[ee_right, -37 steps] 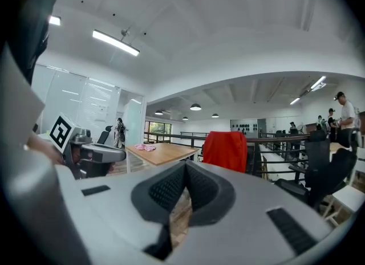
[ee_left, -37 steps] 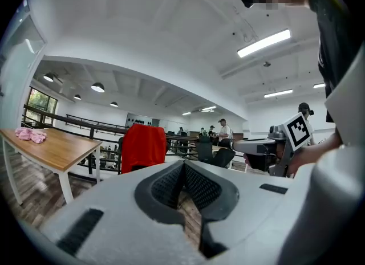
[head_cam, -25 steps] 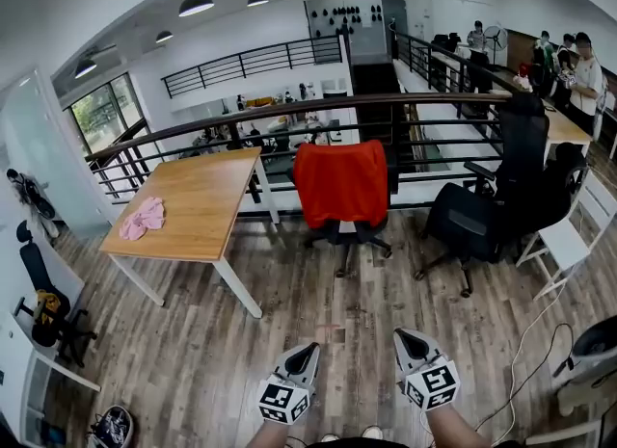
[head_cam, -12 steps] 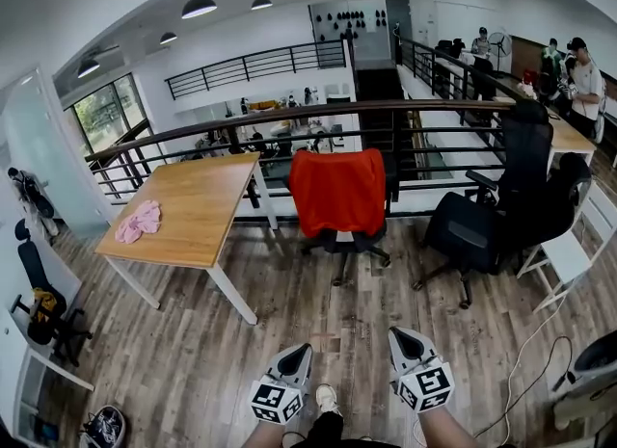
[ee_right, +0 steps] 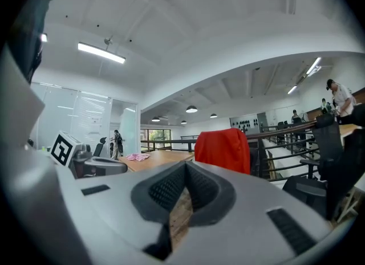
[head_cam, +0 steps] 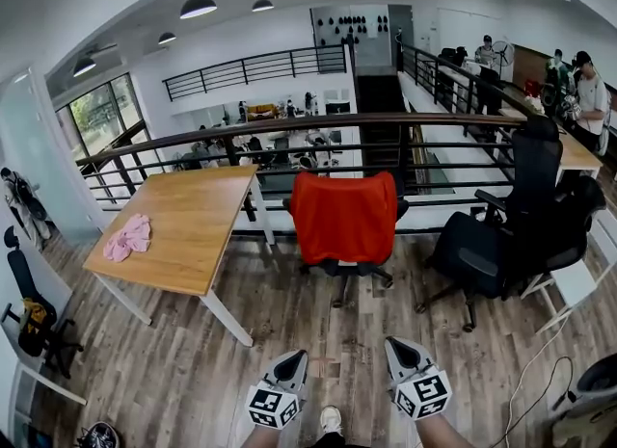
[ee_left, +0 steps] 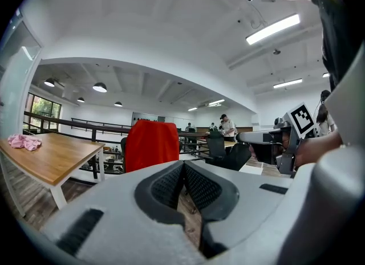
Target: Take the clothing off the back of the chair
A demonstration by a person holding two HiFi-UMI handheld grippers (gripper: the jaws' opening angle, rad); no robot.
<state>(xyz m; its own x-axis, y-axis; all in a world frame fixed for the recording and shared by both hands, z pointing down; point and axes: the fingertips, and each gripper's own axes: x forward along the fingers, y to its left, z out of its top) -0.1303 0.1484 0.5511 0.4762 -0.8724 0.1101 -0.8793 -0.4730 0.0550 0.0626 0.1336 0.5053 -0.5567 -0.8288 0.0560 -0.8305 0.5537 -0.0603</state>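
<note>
The red clothing (head_cam: 345, 217) hangs over the back of a black office chair (head_cam: 344, 269) and covers the whole backrest. The chair stands in the middle of the scene, on the near side of a dark metal railing (head_cam: 241, 134) that runs from left to right behind it. Nothing touches the garment.

Both grippers are at the near edge, well apart from the chair and pointing toward it. The left gripper (head_cam: 293, 359) has its jaws pressed together with nothing between them. The right gripper (head_cam: 398, 350) is just beside it on the right, also closed and empty. A light shoe (head_cam: 331, 421) shows between the two grippers at the very near edge.

Left of the chair is a wooden table (head_cam: 198, 215) on white legs, with a pink cloth (head_cam: 126, 237) crumpled near its far-left side. To the right of the chair stands a second black office chair (head_cam: 506, 244) with a tall back, and a white chair (head_cam: 576, 282) is further right. Everything rests on a grey-brown plank floor (head_cam: 174, 369). At the far right, people (head_cam: 590, 99) stand beyond the railing.
</note>
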